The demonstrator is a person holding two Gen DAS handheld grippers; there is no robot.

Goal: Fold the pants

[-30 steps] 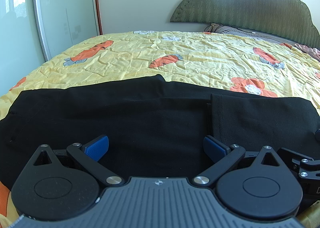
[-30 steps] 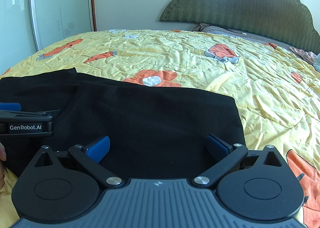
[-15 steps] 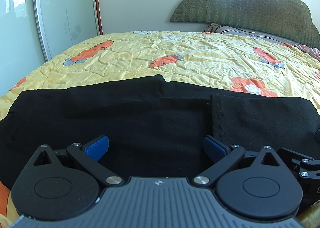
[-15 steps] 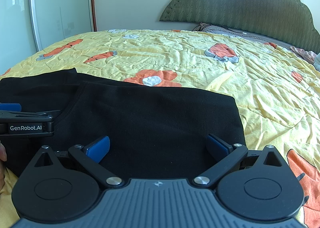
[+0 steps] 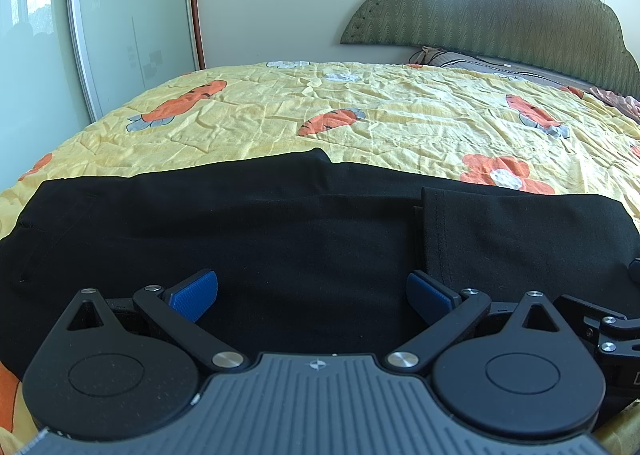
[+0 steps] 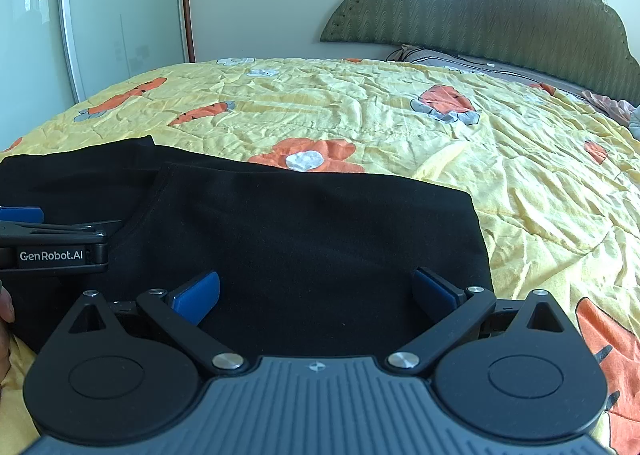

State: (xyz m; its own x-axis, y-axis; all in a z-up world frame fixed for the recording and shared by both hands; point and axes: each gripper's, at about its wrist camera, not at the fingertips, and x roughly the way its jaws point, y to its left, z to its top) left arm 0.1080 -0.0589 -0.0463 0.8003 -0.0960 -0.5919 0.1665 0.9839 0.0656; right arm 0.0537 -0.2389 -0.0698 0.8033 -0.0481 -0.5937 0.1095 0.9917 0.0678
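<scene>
**Both grippers spread wide over the black pants**

Left wrist view: my left gripper [image 5: 312,295] is spread wide, its blue pads [image 5: 194,295] far apart with nothing between them but the cloth lying beneath. The black pants [image 5: 280,239] stretch flat across the yellow bedspread [image 5: 380,115] from the left edge to the right. A folded-over layer with a stitched hem [image 5: 434,231] lies on top toward the right. Part of my right gripper shows at the right edge. The green headboard [image 5: 500,3] stands behind the bed.

Right wrist view: my right gripper [image 6: 316,295] is just as wide apart and grips nothing. The pants [image 6: 320,231] lie under it, their folded end [image 6: 476,223] square on the bedspread [image 6: 400,115]. My left gripper [image 6: 52,243] sits at the left edge over the cloth.
</scene>
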